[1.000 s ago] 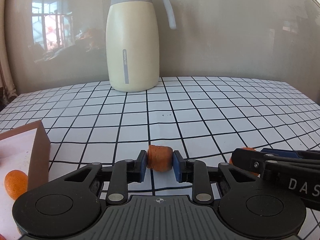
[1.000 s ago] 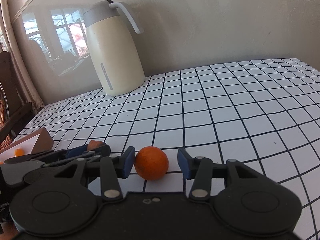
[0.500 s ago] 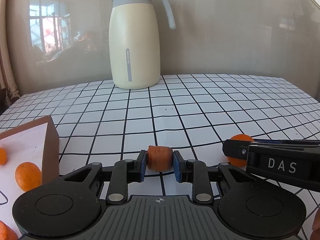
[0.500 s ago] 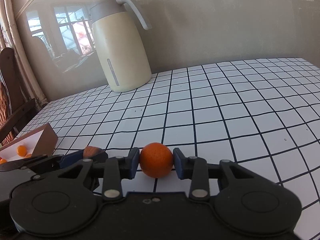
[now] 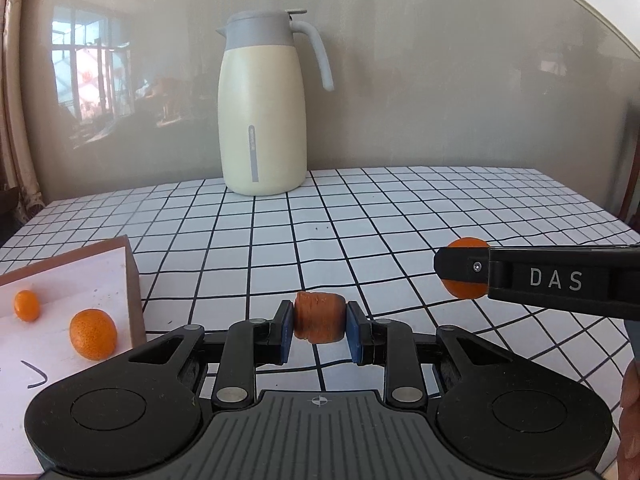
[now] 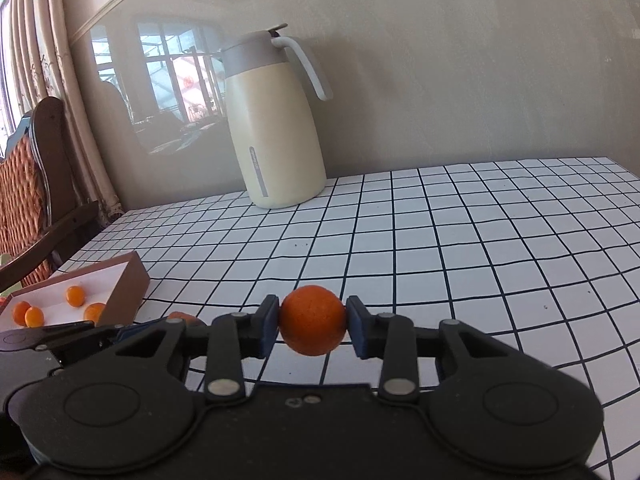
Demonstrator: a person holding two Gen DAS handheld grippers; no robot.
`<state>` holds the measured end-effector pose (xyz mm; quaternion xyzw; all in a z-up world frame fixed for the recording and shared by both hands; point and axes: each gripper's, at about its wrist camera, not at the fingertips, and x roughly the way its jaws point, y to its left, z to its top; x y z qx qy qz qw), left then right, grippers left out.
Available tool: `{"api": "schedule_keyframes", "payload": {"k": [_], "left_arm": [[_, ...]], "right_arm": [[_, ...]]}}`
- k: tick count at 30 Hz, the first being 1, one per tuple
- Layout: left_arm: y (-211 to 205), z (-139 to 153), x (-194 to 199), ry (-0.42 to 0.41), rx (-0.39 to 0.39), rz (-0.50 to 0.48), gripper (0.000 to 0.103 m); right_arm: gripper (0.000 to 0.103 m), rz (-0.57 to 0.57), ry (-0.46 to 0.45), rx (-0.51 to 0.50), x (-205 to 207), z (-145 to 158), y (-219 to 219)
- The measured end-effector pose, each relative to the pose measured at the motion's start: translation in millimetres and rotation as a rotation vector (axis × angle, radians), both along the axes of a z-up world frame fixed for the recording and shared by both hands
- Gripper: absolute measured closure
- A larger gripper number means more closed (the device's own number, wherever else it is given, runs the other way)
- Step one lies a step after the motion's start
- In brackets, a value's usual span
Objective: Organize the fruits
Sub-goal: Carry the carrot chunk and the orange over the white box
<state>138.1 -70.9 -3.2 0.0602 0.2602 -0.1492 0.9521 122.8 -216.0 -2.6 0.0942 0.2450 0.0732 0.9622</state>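
Left gripper (image 5: 319,334) has its fingers pinching a stubby reddish-orange fruit chunk (image 5: 319,316), wrinkly with flat-cut ends, low centre of the left wrist view. Right gripper (image 6: 312,326) is clamped on a round, smooth orange (image 6: 312,319) at lower centre of its own view; that one's just off the checkered desk (image 6: 460,240). The brown box (image 6: 124,280) with white lining sits lower left, holding several small oranges (image 6: 75,295). Cream thermos jug (image 5: 262,108) stands at the back. Compared with a second ago, the right fingers have squeezed in onto the orange, both fruits sit higher off the desk, and more of the box shows.
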Motion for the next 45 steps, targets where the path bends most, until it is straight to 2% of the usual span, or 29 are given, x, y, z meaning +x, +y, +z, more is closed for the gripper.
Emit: {"api": "schedule_keyframes", "payload": {"k": [11,20,28,45], "left_arm": [[44.5,30.4,-36.4,-0.075,-0.042,0.083,0.075],[88.3,37.4,-51.8,-0.107,-0.062,0.184,0.075],[127.4,38.6,-59.1,-0.121,-0.074,0.260,0.075],[199.0,38.7,-68.4,-0.137,-0.103,0.418,0.075]], "right_arm": [[0.075,0.087,-0.074,0.001,-21.1,23.9,27.7],[0.075,0.203,-0.134,0.012,-28.8,39.9,70.1],[0.075,0.299,-0.152,0.005,-30.4,41.3,111.1],[0.075,0.421,-0.132,-0.013,-26.6,31.5,180.0]]}}
